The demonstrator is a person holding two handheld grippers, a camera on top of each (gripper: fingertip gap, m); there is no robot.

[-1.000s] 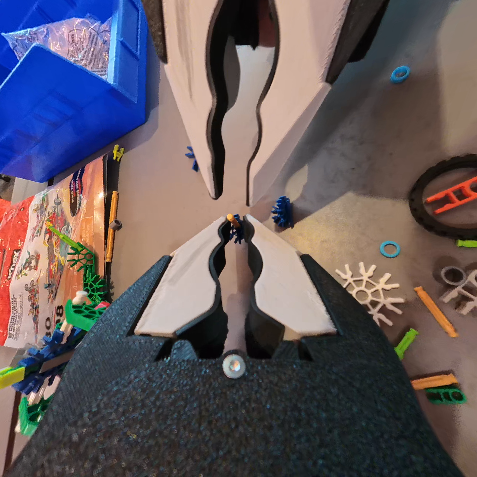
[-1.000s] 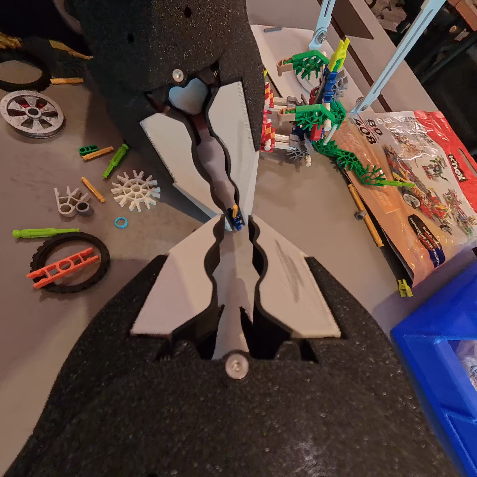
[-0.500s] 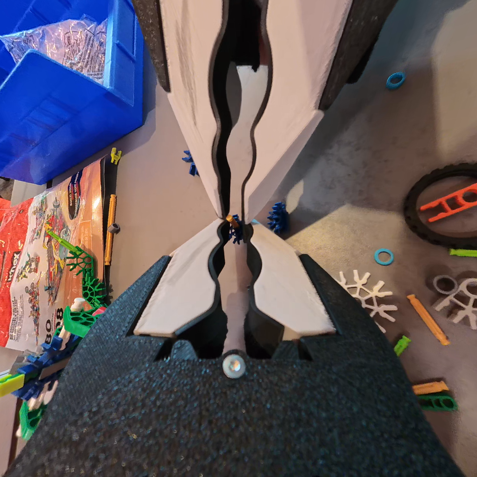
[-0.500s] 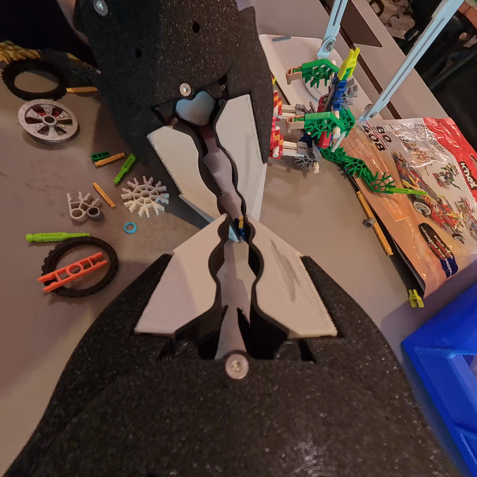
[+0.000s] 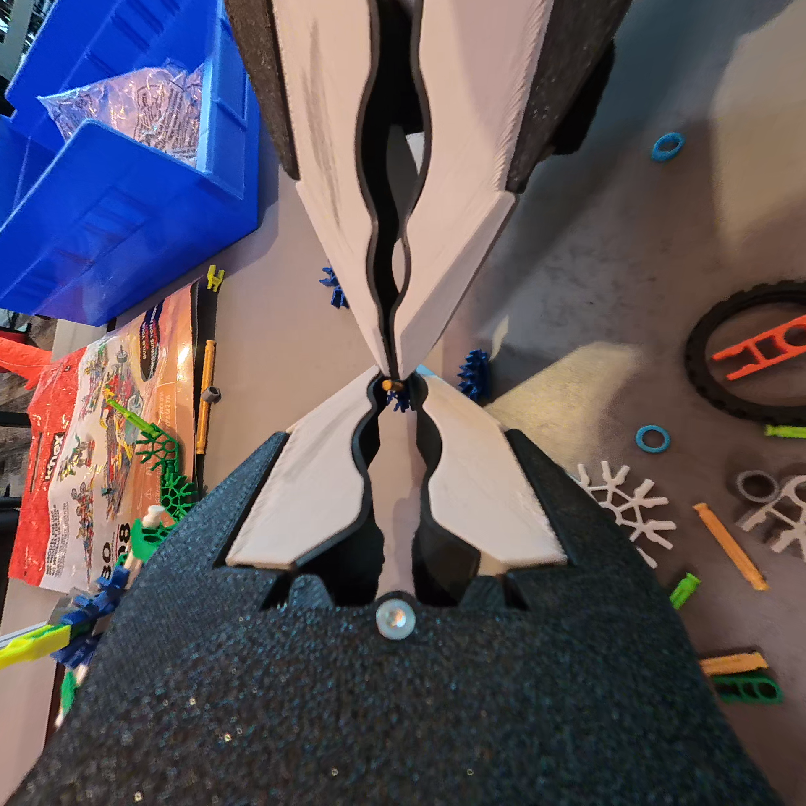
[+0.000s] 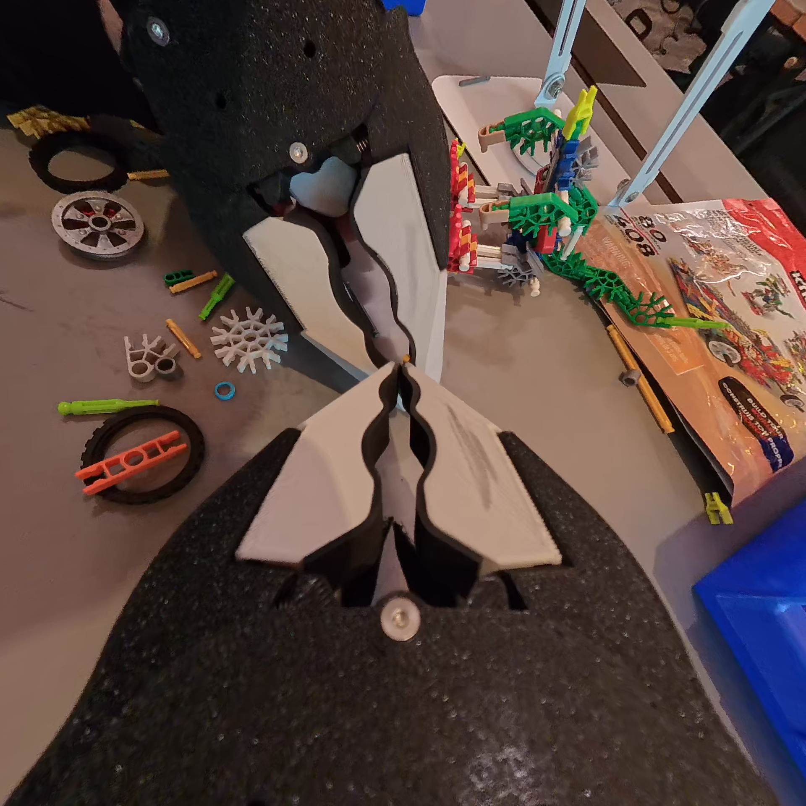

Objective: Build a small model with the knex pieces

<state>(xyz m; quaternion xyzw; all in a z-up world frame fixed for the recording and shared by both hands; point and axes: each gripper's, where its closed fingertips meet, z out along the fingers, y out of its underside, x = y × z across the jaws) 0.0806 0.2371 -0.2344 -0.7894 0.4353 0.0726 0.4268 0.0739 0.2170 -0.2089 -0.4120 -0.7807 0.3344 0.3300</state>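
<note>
In the left wrist view my left gripper point(image 5: 394, 388) is shut on a small blue connector point(image 5: 401, 399) with a short orange rod point(image 5: 387, 385) stuck in it, held above the grey table. My right gripper point(image 5: 391, 370) comes in from the top, tip to tip with the left one, and its fingertips are closed on the end of the orange rod. In the right wrist view my right gripper point(image 6: 399, 370) is shut, with the rod's orange tip point(image 6: 406, 358) showing just past it. The left gripper's fingers point(image 6: 401, 244) reach in from above. The blue connector is hidden there.
Blue bins point(image 5: 109, 218) and a printed bag point(image 5: 109, 414) lie left. A green and blue built model point(image 6: 545, 218) stands behind. Loose pieces lie about: a black tyre point(image 5: 715, 349) around an orange connector, a white snowflake connector point(image 5: 623, 510), blue connectors point(image 5: 473, 375), a wheel hub point(image 6: 98, 224). My two grippers' fingertips are within a few centimetres of each other.
My right gripper has moved in toward the left gripper's tips and closed from open to shut around the orange rod. The left gripper has kept its hold.
</note>
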